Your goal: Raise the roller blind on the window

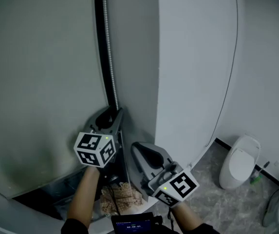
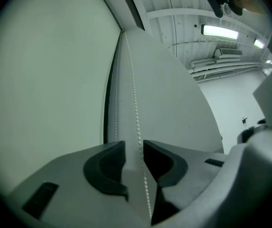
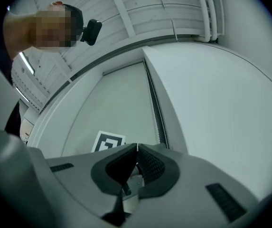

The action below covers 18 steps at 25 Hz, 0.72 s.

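left tool (image 2: 135, 148): released, jaws apart with chain (image 2: 136, 103) running between | right tool (image 3: 136, 149): clenched, empty, near right of left tool | blind (image 1: 37, 82): down, left of chain | toilet (image 1: 239, 161): far right

A pale grey-green fabric roller blind (image 1: 42, 82) is being seen hanging flat and smooth, drawn far down. Its right edge is being bordered by a dark vertical strip (image 1: 98, 33). Just beside that edge, a thin silvery bead chain (image 1: 109, 43) is hanging straight down, and in the left gripper view it is being shown as two strands. One strand is being straddled by the parted jaws of the left gripper (image 2: 135, 148), nearer the right jaw.
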Available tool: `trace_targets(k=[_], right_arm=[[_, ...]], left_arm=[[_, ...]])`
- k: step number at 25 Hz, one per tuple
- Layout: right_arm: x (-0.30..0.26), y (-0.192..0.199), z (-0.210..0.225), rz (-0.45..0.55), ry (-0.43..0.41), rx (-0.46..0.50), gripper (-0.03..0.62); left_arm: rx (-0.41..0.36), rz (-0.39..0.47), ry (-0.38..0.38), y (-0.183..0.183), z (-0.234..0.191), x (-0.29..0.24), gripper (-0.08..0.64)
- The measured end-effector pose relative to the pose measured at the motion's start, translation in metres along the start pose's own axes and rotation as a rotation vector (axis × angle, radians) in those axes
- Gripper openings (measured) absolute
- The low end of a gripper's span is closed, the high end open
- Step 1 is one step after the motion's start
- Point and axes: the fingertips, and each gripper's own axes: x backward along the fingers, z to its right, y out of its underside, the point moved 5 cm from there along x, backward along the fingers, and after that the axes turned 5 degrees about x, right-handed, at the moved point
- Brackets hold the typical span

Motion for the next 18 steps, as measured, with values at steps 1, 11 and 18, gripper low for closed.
trace_targets(k=[1, 11, 18], right_arm=[[0.002, -0.002, 0.001, 0.01, 0.003, -0.002, 0.009], [-0.001, -0.005, 0.001, 0.032, 0.011, 0.021, 0.009], [-0.03, -0.018, -0.003, 0.019, -0.053, 0.044, 0.011]], left_arm=[[-0.008, 0.007, 0.002, -0.005, 0.004, -0.005, 0.092], [0.024, 0.071, 0.013, -0.002, 0.009, 0.024, 0.012], [-0.044, 0.128, -0.016, -0.002, 0.019, 0.066, 0.011]])
